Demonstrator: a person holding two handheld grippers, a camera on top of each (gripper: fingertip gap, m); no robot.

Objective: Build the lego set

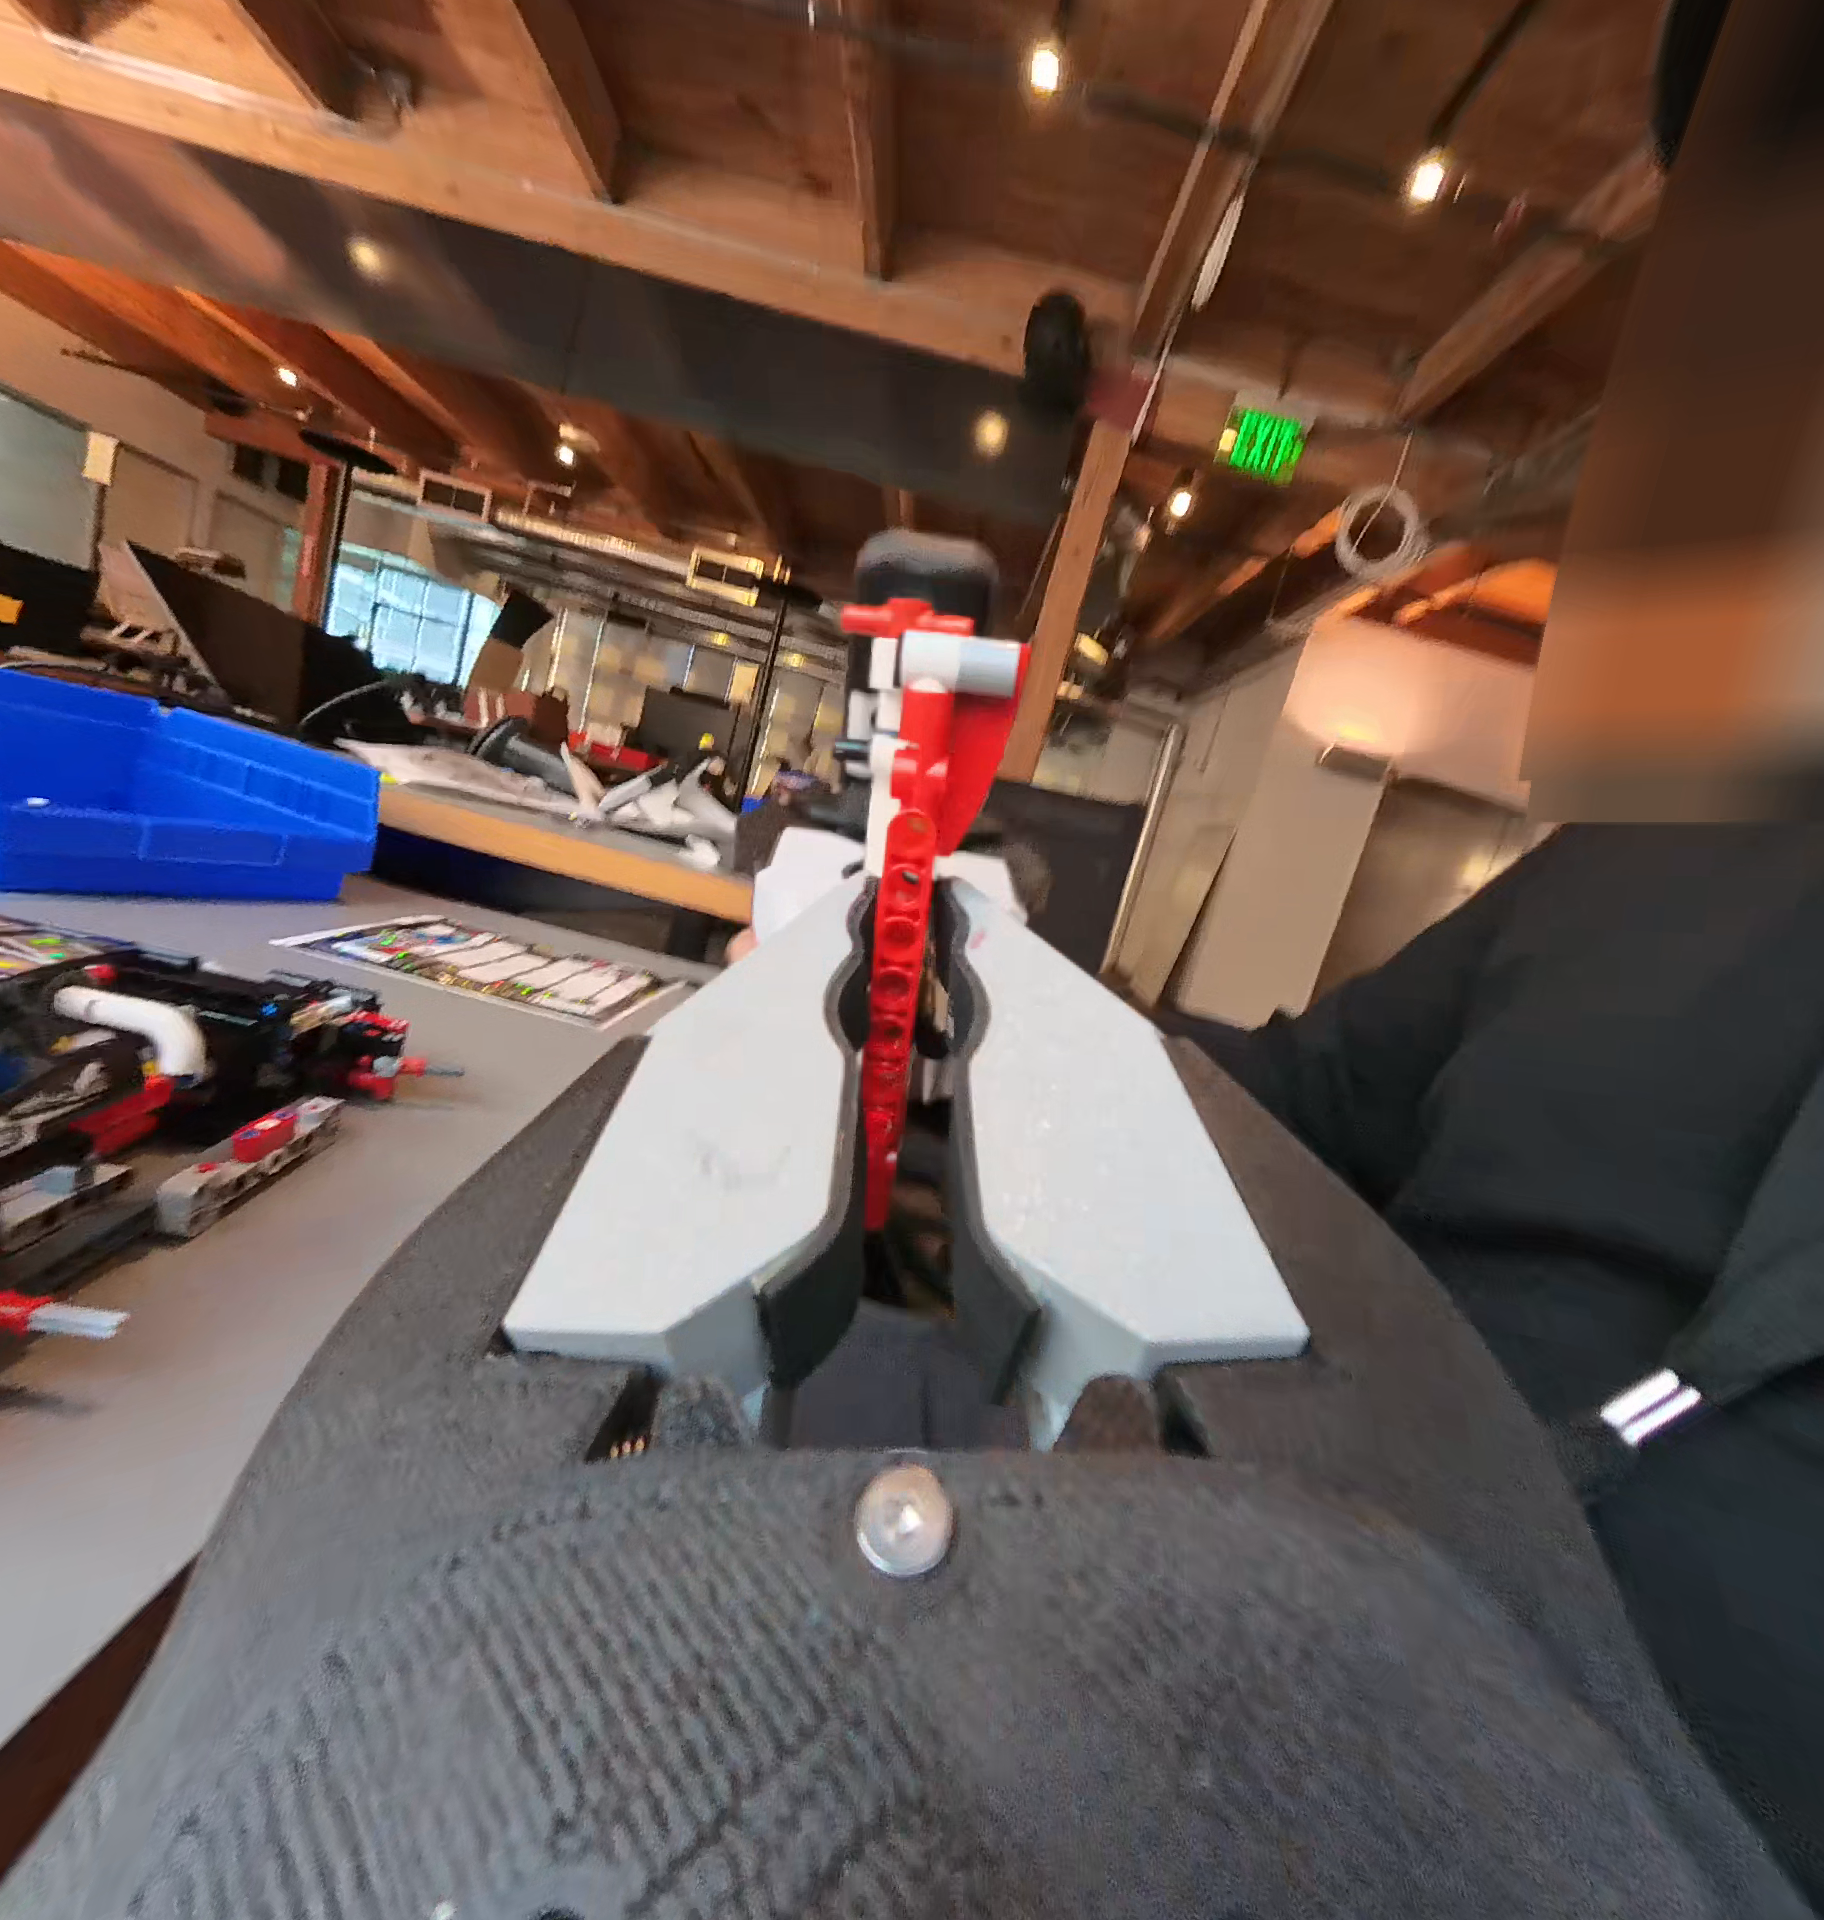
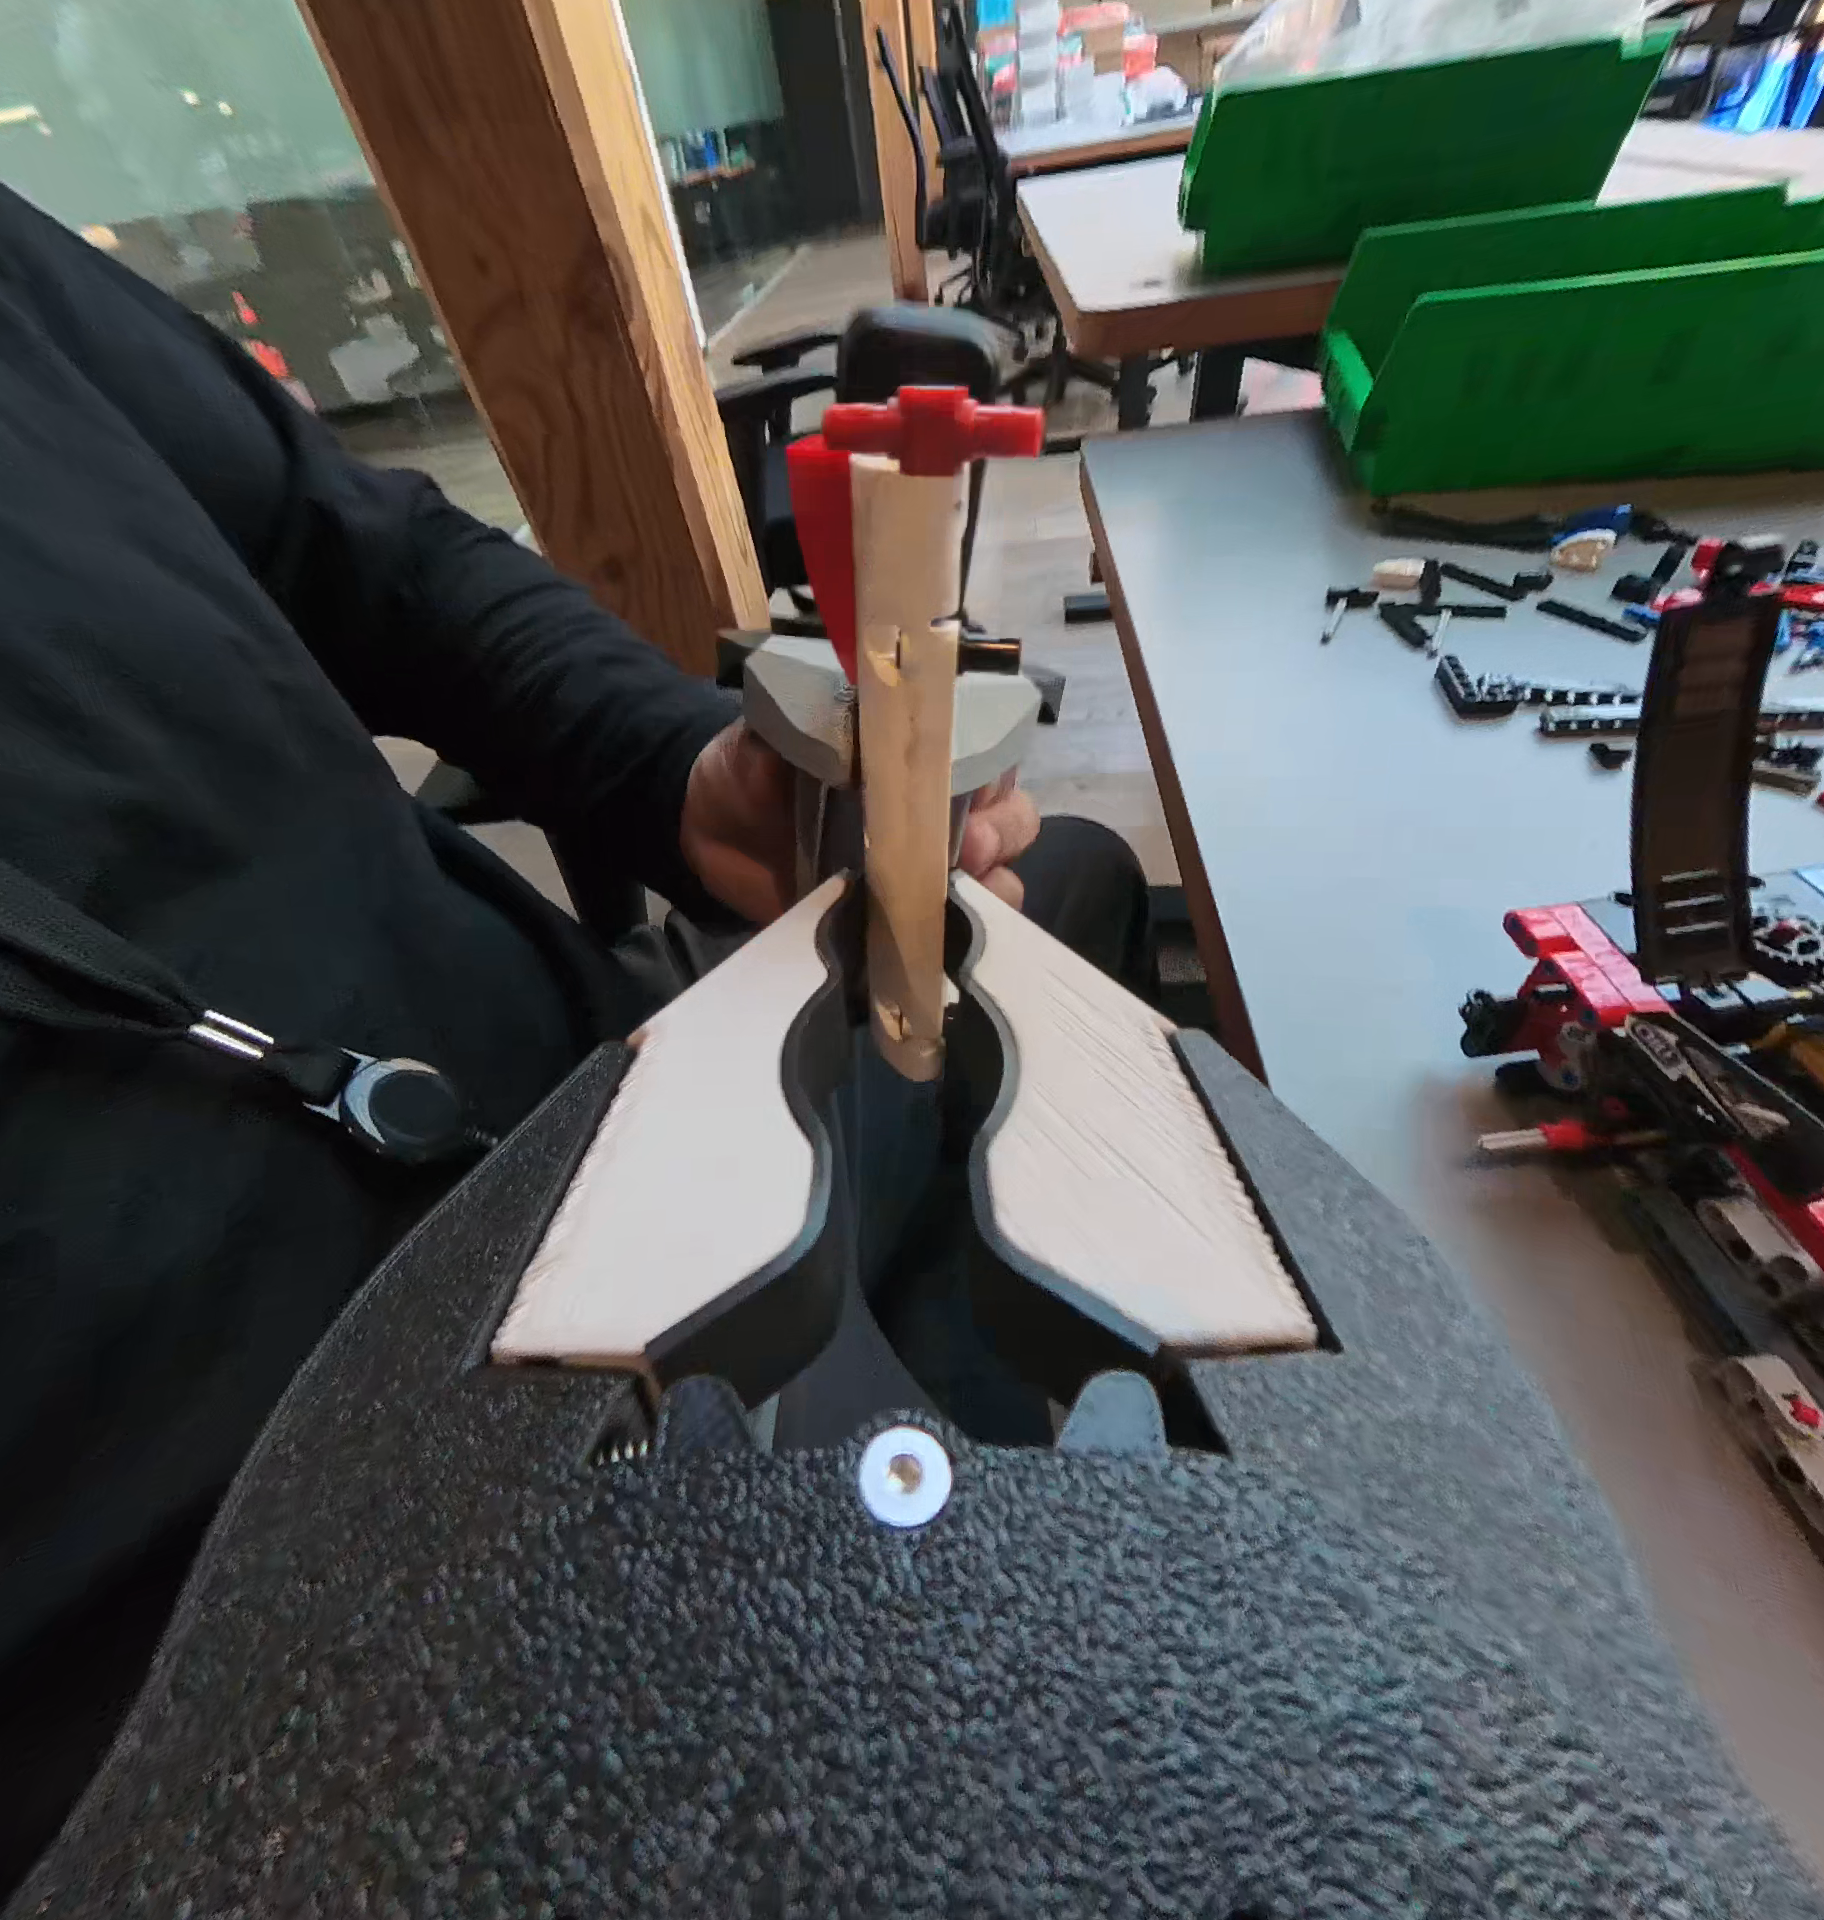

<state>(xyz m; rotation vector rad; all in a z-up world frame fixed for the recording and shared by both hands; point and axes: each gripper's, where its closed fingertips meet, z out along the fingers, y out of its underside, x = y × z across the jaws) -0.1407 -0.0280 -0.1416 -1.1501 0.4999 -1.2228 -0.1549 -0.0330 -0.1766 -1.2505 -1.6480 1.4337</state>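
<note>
The little red and white piece (image 2: 903, 748) sits in the middle of both frames, up in the air off the table (image 2: 1334, 831), with both claws pinched on it, one at each end. I think the left claw (image 1: 903, 894) and the right claw (image 2: 903, 914) hold it steady like that so it can be lined up. The half-built car (image 1: 139, 1060) waits at middle left, with loose bricks (image 2: 1573, 644) at upper right.
</note>
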